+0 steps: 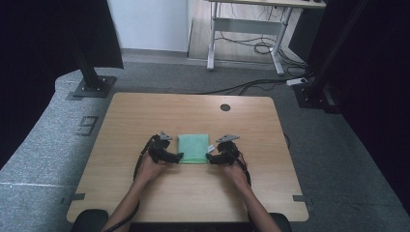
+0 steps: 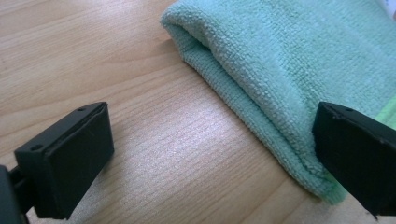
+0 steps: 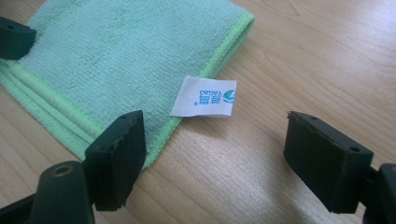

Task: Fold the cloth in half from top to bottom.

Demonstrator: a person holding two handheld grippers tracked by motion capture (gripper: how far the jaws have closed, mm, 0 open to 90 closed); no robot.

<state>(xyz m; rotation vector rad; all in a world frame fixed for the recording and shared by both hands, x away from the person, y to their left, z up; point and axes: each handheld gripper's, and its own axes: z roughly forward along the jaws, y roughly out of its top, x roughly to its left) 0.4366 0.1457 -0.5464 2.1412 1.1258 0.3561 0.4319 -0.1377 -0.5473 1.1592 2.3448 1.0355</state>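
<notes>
Your forearms come in from the table's near edge, and each hand holds its gripper low at one near corner of the folded green microfibre cloth (image 1: 194,148). Your left gripper (image 1: 179,156) has its jaws spread wide, one over bare wood and one over the cloth's near corner, so the rounded fold runs between them; that looks like a line-up to pinch the folded edge, not a grip yet. Your right gripper (image 1: 208,156) is spread as well, nothing between its pads: one jaw sits at the stitched, layered hem, the other out over the wooden table (image 1: 145,111). The white care label (image 3: 204,96) lies flat on the wood between those jaws, sticking out from the hem. The cloth rests square, a little nearer you than the table's middle, both tools bracketing it evenly, probably so it lifts without skewing. Farther off, the round cable hole (image 1: 225,107) marks the far edge, with desk legs (image 1: 211,43) beyond.
</notes>
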